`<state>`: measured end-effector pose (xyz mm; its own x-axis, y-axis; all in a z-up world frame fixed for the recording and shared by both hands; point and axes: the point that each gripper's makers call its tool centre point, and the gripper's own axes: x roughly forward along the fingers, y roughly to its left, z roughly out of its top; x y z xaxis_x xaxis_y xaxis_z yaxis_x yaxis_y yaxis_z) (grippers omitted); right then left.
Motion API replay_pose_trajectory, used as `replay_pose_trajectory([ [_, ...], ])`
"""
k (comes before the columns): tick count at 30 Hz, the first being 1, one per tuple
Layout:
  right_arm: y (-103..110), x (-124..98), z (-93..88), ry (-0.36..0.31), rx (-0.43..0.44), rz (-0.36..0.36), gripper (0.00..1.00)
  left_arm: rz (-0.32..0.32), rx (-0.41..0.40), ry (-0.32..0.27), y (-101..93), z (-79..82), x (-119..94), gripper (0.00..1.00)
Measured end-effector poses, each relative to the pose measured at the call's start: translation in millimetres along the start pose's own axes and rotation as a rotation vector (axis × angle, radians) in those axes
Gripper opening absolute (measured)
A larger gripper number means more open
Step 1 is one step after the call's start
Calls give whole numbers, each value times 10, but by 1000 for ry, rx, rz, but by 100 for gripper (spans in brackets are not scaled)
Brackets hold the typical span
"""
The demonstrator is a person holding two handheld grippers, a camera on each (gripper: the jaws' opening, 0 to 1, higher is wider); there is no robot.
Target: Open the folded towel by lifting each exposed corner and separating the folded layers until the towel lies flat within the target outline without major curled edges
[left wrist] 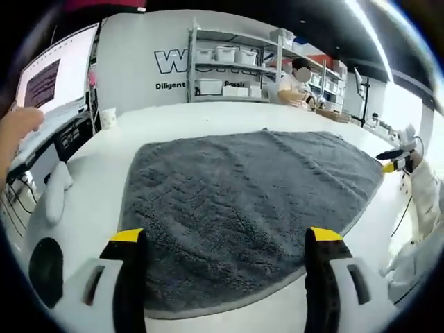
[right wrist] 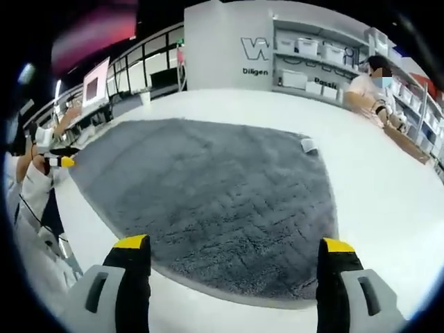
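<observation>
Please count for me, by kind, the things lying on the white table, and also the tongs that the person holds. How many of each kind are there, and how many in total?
Grey towel, spread open on the table: 1
Tongs with yellow tips: 2, the left tongs and the right tongs, both open
Total: 3

towel flat on table | left claw open, empty
</observation>
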<state>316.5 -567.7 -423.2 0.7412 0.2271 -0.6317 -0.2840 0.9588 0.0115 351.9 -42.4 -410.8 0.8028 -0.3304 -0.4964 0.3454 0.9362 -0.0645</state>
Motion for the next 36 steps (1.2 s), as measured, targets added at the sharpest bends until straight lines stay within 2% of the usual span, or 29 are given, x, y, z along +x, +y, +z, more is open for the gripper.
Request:
replay_pose_trajectory([
  [8,101,-346,49,1,-41,-34,100,17,-6,-27,-65,125,-313,99],
  [12,165,-494,75,-5,-60,-46,100,33,4,-23,-95,131,-458,99],
  [20,314,-727,159,-37,-89,-57,100,55,-1,-51,-149,174,-743,99],
  [27,510,-768,174,-55,-106,-30,100,21,10,-70,-348,213,-813,99],
  [31,539,-759,175,-56,-108,-18,100,-7,20,-82,-485,237,-820,99],
  [36,532,-758,178,-55,-113,-18,100,-10,22,-85,-509,237,-817,99],
])
